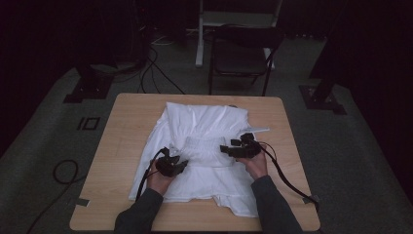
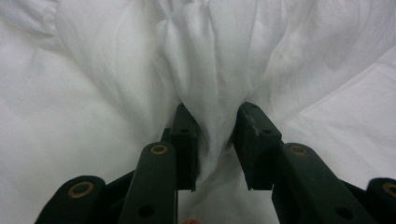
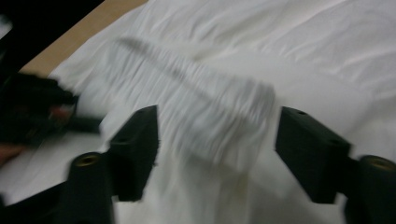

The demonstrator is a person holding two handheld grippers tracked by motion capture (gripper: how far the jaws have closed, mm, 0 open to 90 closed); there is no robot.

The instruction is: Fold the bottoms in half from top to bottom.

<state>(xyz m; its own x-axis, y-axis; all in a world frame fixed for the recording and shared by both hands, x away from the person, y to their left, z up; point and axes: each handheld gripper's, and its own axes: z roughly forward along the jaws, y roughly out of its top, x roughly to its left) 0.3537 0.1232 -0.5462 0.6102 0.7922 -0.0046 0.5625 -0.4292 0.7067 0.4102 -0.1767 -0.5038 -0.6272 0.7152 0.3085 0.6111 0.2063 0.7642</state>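
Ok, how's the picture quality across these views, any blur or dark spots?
High view: dim, the room around the table nearly black, the white garment the brightest thing. Left gripper view: sharp and evenly lit, the left gripper pinching a fold of cloth. Right gripper view: motion blur smears the gathered band and the open right gripper.

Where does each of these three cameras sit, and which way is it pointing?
High view: above the person's side, looking forward and down on the table; both forearms and hands enter from below.
Left gripper view: rides the left gripper, looking along its jaws pinching a fold of the white garment.
Right gripper view: rides the right gripper, jaws open over the gathered band.
All share the garment.
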